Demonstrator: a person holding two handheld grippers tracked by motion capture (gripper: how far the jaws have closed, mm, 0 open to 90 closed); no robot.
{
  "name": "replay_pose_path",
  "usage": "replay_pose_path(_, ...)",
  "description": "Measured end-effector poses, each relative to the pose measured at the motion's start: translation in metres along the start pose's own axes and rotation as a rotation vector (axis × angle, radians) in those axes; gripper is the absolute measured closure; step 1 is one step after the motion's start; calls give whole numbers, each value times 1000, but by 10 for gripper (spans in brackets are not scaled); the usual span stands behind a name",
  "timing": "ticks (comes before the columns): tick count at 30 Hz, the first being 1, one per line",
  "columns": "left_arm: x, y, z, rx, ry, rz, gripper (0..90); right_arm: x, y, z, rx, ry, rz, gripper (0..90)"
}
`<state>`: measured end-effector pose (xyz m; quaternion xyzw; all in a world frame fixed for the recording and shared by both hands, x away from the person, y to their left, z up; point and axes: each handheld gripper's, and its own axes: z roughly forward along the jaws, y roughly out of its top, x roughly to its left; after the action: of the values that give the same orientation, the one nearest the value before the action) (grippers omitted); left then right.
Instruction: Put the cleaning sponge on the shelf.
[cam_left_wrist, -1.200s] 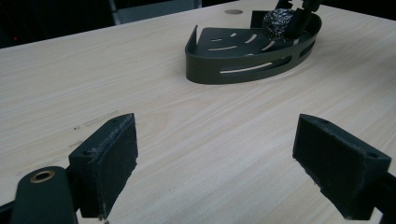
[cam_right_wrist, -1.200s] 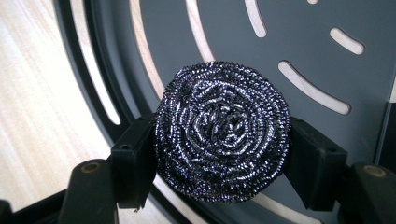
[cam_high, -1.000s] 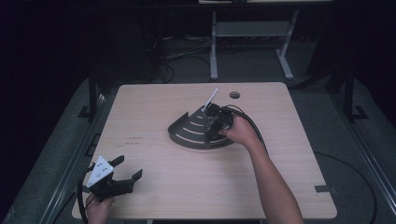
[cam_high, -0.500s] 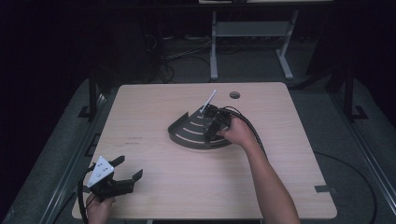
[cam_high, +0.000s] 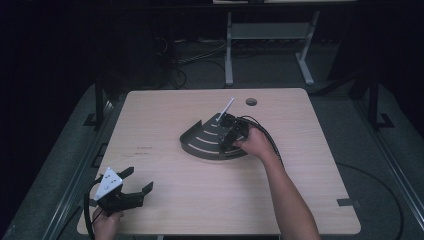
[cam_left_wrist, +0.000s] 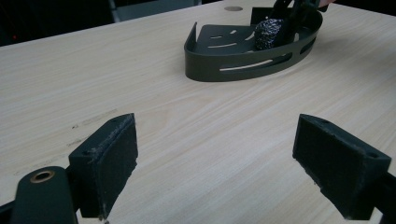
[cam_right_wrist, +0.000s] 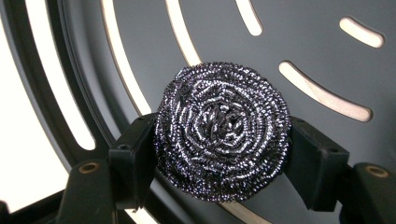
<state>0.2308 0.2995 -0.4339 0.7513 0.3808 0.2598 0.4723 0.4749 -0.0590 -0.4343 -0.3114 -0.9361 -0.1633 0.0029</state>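
The light wooden table (cam_high: 165, 115) has a round cable hole (cam_high: 251, 102) near its far edge and a faint dark scuff (cam_high: 145, 149) on its left half. Behind it stands a grey metal frame (cam_high: 265, 35) with two splayed legs on a dark floor. Loose black cables (cam_high: 195, 62) lie tangled on that floor to the frame's left. A strip of grey tape (cam_high: 348, 202) sticks to the table's near right corner.
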Motion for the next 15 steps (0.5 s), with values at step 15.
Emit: replay_pose_path(15, 0, 1, 2, 5, -2, -2, 133, -1, -1, -3, -16, -3, -2, 251)
